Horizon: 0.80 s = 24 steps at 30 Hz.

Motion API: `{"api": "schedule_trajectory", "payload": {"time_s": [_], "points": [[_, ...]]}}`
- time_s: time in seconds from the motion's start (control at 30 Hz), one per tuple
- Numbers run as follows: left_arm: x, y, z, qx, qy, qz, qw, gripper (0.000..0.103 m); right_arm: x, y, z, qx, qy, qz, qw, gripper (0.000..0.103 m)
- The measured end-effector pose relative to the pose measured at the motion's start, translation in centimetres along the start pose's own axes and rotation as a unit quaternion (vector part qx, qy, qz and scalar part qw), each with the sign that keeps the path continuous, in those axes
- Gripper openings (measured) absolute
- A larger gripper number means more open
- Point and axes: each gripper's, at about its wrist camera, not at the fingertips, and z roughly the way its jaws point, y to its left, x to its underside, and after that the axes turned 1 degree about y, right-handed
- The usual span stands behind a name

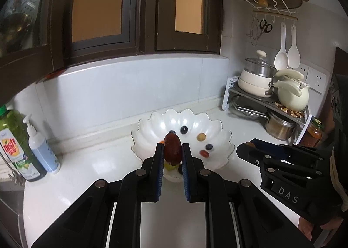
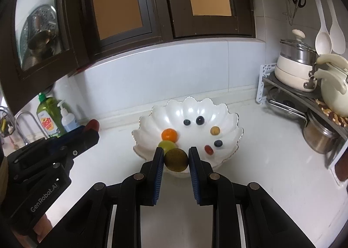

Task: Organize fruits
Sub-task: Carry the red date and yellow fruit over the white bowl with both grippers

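A white scalloped bowl [image 2: 226,115] [image 1: 152,126] stands on the white counter. In it lie an orange fruit [image 2: 169,134], a green grape [image 2: 166,146], several dark blueberries [image 2: 200,120], a small tan fruit [image 2: 214,130] and a small red fruit [image 2: 208,150]. My left gripper [image 1: 172,150] is shut on a dark red oblong fruit [image 1: 172,149], held above the bowl's near side. My right gripper [image 2: 175,159] is shut on a round brownish-green fruit [image 2: 175,159], held above the bowl's near rim. Each gripper shows at the side of the other's view.
A green dish-soap bottle [image 1: 17,145] and a white pump bottle [image 1: 41,150] stand at the left by the sink tap [image 2: 26,121]. A corner rack [image 1: 267,100] with pots, a cream kettle [image 1: 292,95] and a jar [image 1: 313,132] fills the right. A dark-framed window is behind.
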Motion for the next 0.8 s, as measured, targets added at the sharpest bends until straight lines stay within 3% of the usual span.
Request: {"api": "schedule_trajectory", "payload": {"time_s": [0.47, 0.8], "points": [[-3.7, 1.3, 3.9, 0.002, 0.016, -0.001, 0.9999, 0.017, -4.4, 0.0, 2.5, 0.015, -0.004, -0.006, 1.0, 0.025], [-5.6, 2.3, 8.0, 0.001, 0.045, -0.001, 0.999, 0.017, -6.6, -0.2, 5.8, 0.023, 0.021, -0.014, 0.999, 0.025]]}}
